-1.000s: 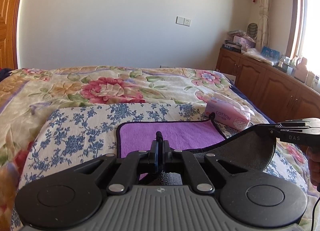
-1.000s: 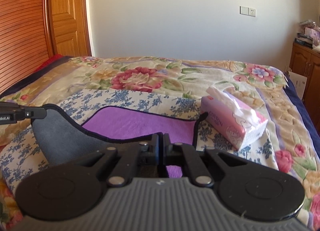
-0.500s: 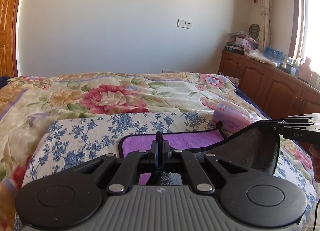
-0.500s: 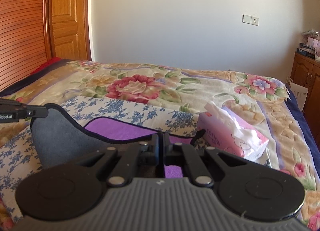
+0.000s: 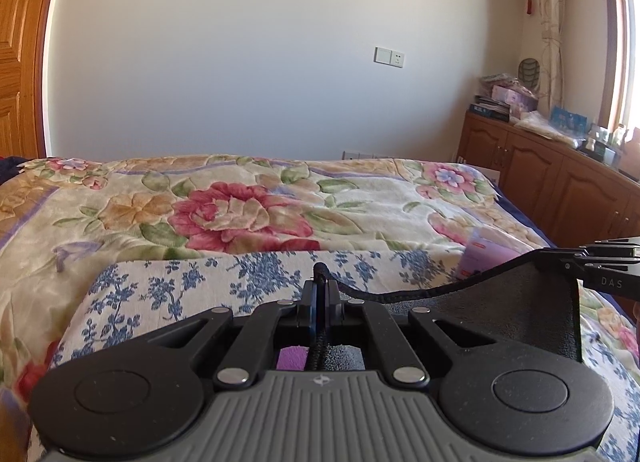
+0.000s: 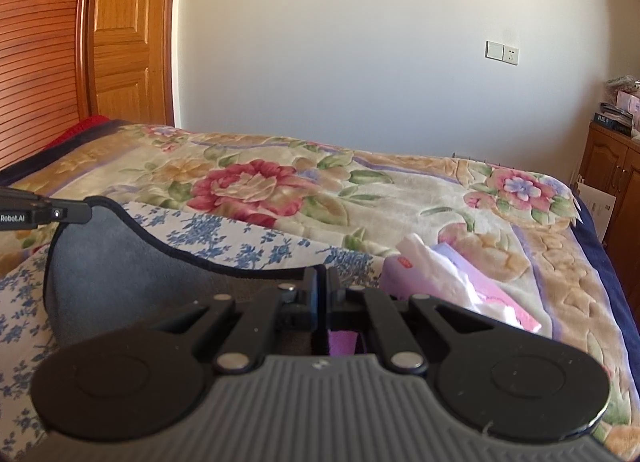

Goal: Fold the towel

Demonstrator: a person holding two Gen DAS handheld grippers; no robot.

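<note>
The towel (image 5: 500, 302) is purple on one side and grey on the other, with a dark hem. Its grey side hangs lifted between the two grippers over the bed. My left gripper (image 5: 320, 282) is shut on one hem corner. My right gripper (image 6: 320, 282) is shut on the other corner; it also shows at the right edge of the left wrist view (image 5: 608, 262). The grey side also shows in the right wrist view (image 6: 120, 262), with the left gripper's tip (image 6: 60, 214) at its far corner. A purple patch (image 5: 292, 358) shows under the left jaws.
A blue-flowered white cloth (image 5: 180, 290) lies on the floral bedspread (image 5: 240, 214) under the towel. A pink tissue pack (image 6: 460, 282) lies on the bed to the right. Wooden cabinets (image 5: 560, 190) with clutter stand at the right; a wooden door (image 6: 128, 42) at the left.
Both grippers have risen and moved forward with the towel's edge. The purple face that lay spread ahead is now almost hidden behind the lifted grey side. The tissue pack is partly covered.
</note>
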